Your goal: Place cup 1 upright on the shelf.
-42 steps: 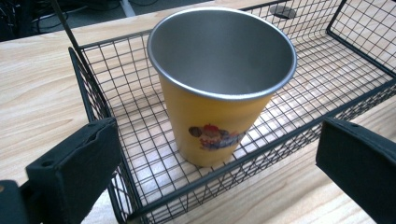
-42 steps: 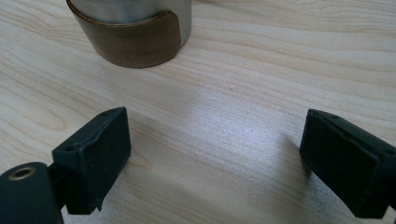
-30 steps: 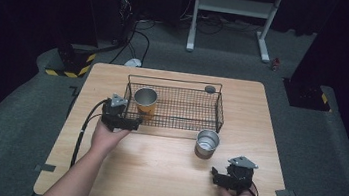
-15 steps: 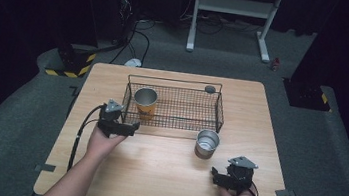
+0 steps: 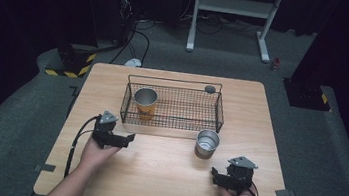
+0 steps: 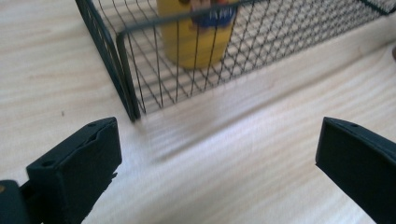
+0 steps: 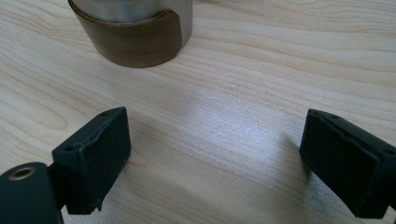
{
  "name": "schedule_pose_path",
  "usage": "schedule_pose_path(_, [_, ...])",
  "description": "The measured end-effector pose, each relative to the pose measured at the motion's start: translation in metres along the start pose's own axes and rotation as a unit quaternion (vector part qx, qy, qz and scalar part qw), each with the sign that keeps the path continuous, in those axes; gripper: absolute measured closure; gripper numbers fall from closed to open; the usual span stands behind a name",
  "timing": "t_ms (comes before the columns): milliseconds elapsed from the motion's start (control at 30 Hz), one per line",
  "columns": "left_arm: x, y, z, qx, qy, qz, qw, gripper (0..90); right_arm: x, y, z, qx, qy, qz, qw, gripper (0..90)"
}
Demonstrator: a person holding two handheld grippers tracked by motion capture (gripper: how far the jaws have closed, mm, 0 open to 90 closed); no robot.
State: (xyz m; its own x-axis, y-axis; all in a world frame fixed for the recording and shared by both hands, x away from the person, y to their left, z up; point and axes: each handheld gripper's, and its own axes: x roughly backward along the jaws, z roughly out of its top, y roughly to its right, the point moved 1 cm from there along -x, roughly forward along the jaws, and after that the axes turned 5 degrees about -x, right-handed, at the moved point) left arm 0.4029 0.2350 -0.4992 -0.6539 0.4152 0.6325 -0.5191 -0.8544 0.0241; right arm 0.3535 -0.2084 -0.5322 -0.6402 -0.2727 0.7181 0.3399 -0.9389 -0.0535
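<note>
- The wire basket (image 5: 171, 105) sits at the 12 o'clock side of the worktop (image 5: 162, 177), with a yellow cup (image 5: 145, 102) standing upright inside its left end, at about 9 o'clock within the basket.
- A small dark round thing (image 5: 210, 89) lies at the basket's far rim, toward 1 o'clock; I cannot tell what it is.
- The steel cup with the brown band (image 5: 206, 144) stands upright on the bare wood just outside the basket's near right corner, at about 5 o'clock from the basket, apart from the wire.
- The left gripper (image 5: 124, 139) hovers near the basket's near left corner, at 7 o'clock from it, jaws spread wide and holding nothing; in the left gripper view the yellow cup (image 6: 196, 32) shows through the mesh ahead.
- The right gripper (image 5: 216, 176) rests low at 5 o'clock of the steel cup, jaws spread and empty; in the right gripper view the steel cup (image 7: 133, 28) stands ahead at about 11 o'clock, clear of both jaws.
- My reading: one cup is in the basket, and the steel cup is next.
- The next move calls for the right gripper to go forward toward 11 o'clock, straddle the cup's wall or body, close, then lift it over the basket's rim.
</note>
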Motion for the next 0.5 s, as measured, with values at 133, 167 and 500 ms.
schedule_pose_path(133, [0.004,0.002,-0.011,-0.006,-0.009,0.000,0.9999,0.7,0.000,0.000,0.000,0.000,0.000,0.000,1.0000,8.7])
schedule_pose_path(167, [0.005,0.002,-0.014,-0.008,-0.010,0.001,0.9999,0.7,0.000,0.000,0.000,0.000,0.000,0.000,1.0000,8.7])
schedule_pose_path(500, [0.017,0.006,-0.044,-0.028,-0.047,0.001,0.9985,0.7,0.000,0.000,0.000,0.000,-0.001,0.000,1.0000,8.7])
